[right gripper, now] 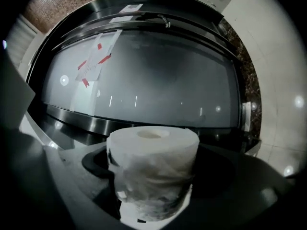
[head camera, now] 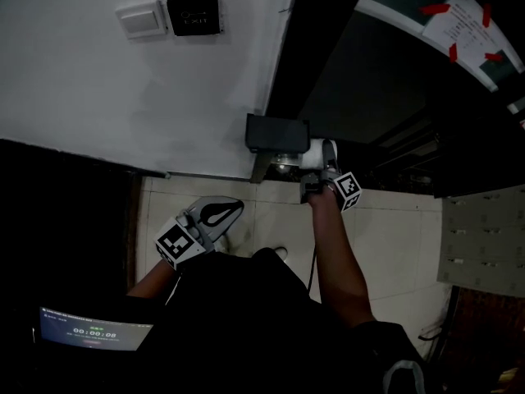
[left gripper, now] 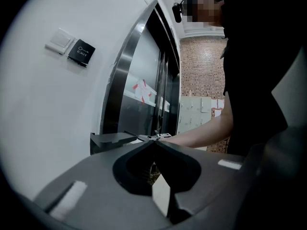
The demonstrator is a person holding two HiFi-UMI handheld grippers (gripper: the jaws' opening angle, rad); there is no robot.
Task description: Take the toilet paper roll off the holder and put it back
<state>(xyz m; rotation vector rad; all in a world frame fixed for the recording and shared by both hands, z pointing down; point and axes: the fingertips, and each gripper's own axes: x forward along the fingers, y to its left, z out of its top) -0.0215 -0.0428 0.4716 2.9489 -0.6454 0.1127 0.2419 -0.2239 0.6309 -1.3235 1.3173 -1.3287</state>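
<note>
A black wall-mounted holder (head camera: 277,132) hangs low on the white wall, beside the dark door frame. The white toilet paper roll (head camera: 314,153) sits just right of the holder, at its end. My right gripper (head camera: 320,164) reaches up to the roll. In the right gripper view the roll (right gripper: 152,169) stands on end between the jaws, filling the gap, and my right gripper (right gripper: 153,150) is shut on it. My left gripper (head camera: 232,210) hangs lower left, away from the holder, with its jaws together and nothing in them. The left gripper view shows that gripper (left gripper: 154,142) shut, with the holder (left gripper: 108,140) beyond its tips.
A white switch (head camera: 142,20) and a black exit button (head camera: 194,13) are on the wall above. A dark glass door (head camera: 394,72) with a red-taped notice (head camera: 459,19) stands right of the holder. Grey lockers (head camera: 484,236) line the right side. A lit screen (head camera: 94,328) sits lower left.
</note>
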